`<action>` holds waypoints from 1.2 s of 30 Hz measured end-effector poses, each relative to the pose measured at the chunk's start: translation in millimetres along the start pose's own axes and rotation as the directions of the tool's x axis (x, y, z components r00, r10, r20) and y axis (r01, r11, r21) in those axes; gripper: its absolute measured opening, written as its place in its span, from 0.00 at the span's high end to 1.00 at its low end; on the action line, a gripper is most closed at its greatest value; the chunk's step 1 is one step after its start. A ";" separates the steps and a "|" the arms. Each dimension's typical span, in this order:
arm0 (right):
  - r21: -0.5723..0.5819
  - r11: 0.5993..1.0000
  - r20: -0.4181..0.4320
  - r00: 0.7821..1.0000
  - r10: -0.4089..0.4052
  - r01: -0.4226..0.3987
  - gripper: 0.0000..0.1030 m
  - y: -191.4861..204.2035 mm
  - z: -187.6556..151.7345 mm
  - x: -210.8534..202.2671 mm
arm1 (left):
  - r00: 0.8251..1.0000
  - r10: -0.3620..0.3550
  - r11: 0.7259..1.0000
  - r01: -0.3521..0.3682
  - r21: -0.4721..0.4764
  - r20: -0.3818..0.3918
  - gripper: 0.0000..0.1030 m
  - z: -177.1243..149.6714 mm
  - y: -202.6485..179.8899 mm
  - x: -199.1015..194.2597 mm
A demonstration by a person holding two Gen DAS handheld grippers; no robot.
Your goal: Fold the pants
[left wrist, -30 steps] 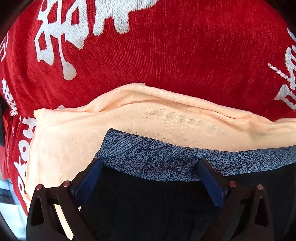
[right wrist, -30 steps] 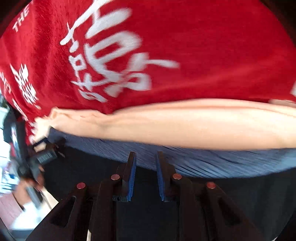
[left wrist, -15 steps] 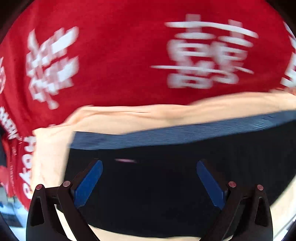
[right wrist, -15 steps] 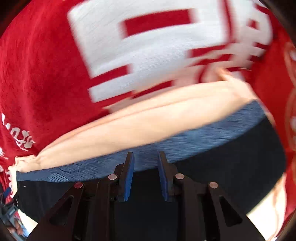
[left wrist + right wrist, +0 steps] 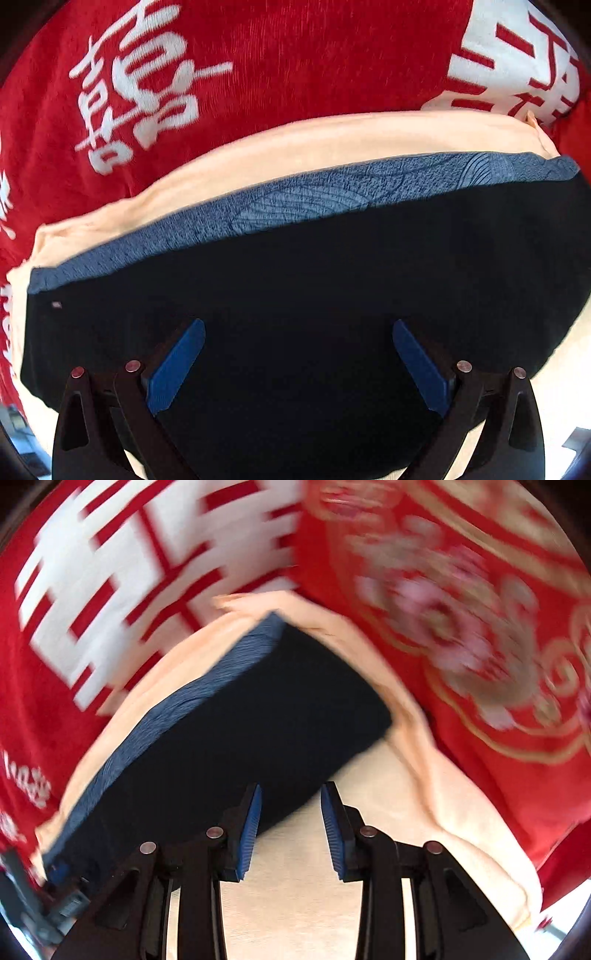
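- The left gripper (image 5: 297, 363), black-framed with blue pads, hangs with its jaws spread wide and nothing between them, right over the dark fabric; that suggests it has no hold on the cloth.
- The right gripper (image 5: 291, 825) has its jaws partly apart and grips nothing; the near corner of the dark cloth lies just ahead of its fingertips.
- The pants (image 5: 314, 295), black fabric with a mottled blue waistband (image 5: 303, 201), lie as a flat, compact rectangle with a crease-free top, so the fold looks nearly or fully done.
- They rest on a pale peach cloth (image 5: 373, 786).
- Beyond spreads a red blanket with white characters (image 5: 295, 62); the right view is motion-blurred.
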State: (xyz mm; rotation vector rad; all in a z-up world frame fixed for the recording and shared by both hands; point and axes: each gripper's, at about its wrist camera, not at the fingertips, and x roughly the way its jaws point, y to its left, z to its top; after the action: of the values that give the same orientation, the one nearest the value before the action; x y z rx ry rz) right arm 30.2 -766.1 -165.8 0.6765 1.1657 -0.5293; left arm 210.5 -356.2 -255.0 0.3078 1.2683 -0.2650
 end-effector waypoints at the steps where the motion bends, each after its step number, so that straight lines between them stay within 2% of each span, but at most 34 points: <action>1: 0.032 0.999 0.006 1.000 0.006 -0.007 0.64 -6.7 1.2 1.5 | 1.000 -0.006 1.000 0.006 -0.015 0.003 0.01 -1.4 0.9 -0.4; 3: 0.093 0.995 0.029 0.999 0.027 -0.030 0.64 -21.1 3.5 -0.2 | 1.000 -0.010 1.000 0.010 -0.028 0.002 0.01 -1.8 1.7 -1.0; 6: 0.190 0.976 0.035 0.994 0.100 -0.105 0.65 -36.4 12.8 8.8 | 1.000 0.016 1.000 -0.016 -0.010 0.006 0.01 -1.1 -2.5 -1.6; 7: 0.205 0.970 0.034 0.992 0.124 -0.128 0.80 -38.7 16.0 11.7 | 1.000 0.029 1.000 -0.029 0.003 0.010 0.01 -2.0 -4.3 -1.7; 8: 0.207 0.967 0.030 0.989 0.144 -0.148 0.85 -38.1 20.6 13.6 | 0.999 0.043 0.999 -0.043 0.018 0.013 0.01 -1.7 -8.6 -3.1; 12: 0.029 0.995 0.070 0.993 0.091 -0.094 0.85 -16.1 28.3 0.4 | 0.997 0.073 0.997 -0.073 0.032 0.011 0.01 1.2 -19.8 -6.5; 14: 0.020 0.999 0.022 0.999 0.047 -0.047 0.76 -20.6 28.1 13.5 | 0.997 0.076 0.997 -0.076 0.029 0.008 0.01 3.1 -19.8 -6.7; 15: 0.039 0.999 0.007 1.000 0.026 -0.026 0.60 -26.7 26.6 17.6 | 0.997 0.078 0.997 -0.078 0.027 0.005 0.01 3.9 -20.2 -6.9; 16: 0.069 0.998 0.013 1.000 0.009 -0.010 0.52 -34.1 24.8 17.3 | 0.997 0.080 0.996 -0.080 0.027 0.003 0.01 3.7 -20.3 -6.9; 18: 0.101 0.995 0.032 0.999 0.007 -0.010 0.52 -42.7 20.3 8.4 | 0.996 0.085 0.996 -0.085 0.030 0.005 0.01 3.5 -23.7 -9.8; 21: 0.079 0.997 0.059 0.998 0.001 -0.006 0.52 -37.9 14.0 -8.1 | 0.996 0.087 0.996 -0.088 0.031 0.012 0.01 -0.1 -22.2 -9.5; 24: -0.040 0.998 0.107 0.993 0.049 -0.045 0.52 -11.1 14.6 -22.6 | 0.996 0.089 0.996 -0.089 0.022 0.008 0.01 -0.7 -17.4 -5.8; 26: -0.139 0.987 0.101 0.990 0.097 -0.082 0.53 18.3 21.3 -18.7 | 0.995 0.095 0.995 -0.095 0.017 0.007 0.01 -2.2 -17.7 -6.0; 29: -0.228 0.955 0.031 0.979 0.202 -0.190 0.57 66.0 33.3 5.8 | 0.995 0.099 0.995 -0.099 0.011 0.008 0.01 -4.0 -18.5 -6.9; 31: -0.285 0.930 -0.016 0.972 0.236 -0.231 0.60 99.9 36.4 28.6 | 0.995 0.096 0.995 -0.096 -0.003 0.011 0.01 -4.8 -17.5 -6.8; 33: -0.342 0.907 -0.067 0.969 0.238 -0.247 0.61 126.6 36.8 53.2 | 0.996 0.089 0.996 -0.088 -0.020 0.009 0.01 -6.5 -15.8 -7.1; 35: -0.380 0.905 -0.077 0.981 0.177 -0.193 0.68 134.8 39.5 71.0 | 0.997 0.081 0.996 -0.080 -0.036 0.008 0.01 -8.1 -13.2 -6.5; 36: -0.387 0.908 -0.051 0.987 0.152 -0.160 0.75 133.0 45.8 76.4 | 0.997 0.077 0.996 -0.077 -0.041 0.010 0.01 -8.5 -11.6 -5.5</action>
State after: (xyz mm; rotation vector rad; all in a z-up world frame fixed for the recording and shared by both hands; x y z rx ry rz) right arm 176.0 -709.8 -200.0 0.4242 1.1804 -0.1449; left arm 197.2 -363.7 -252.9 0.3191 1.2464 -0.1745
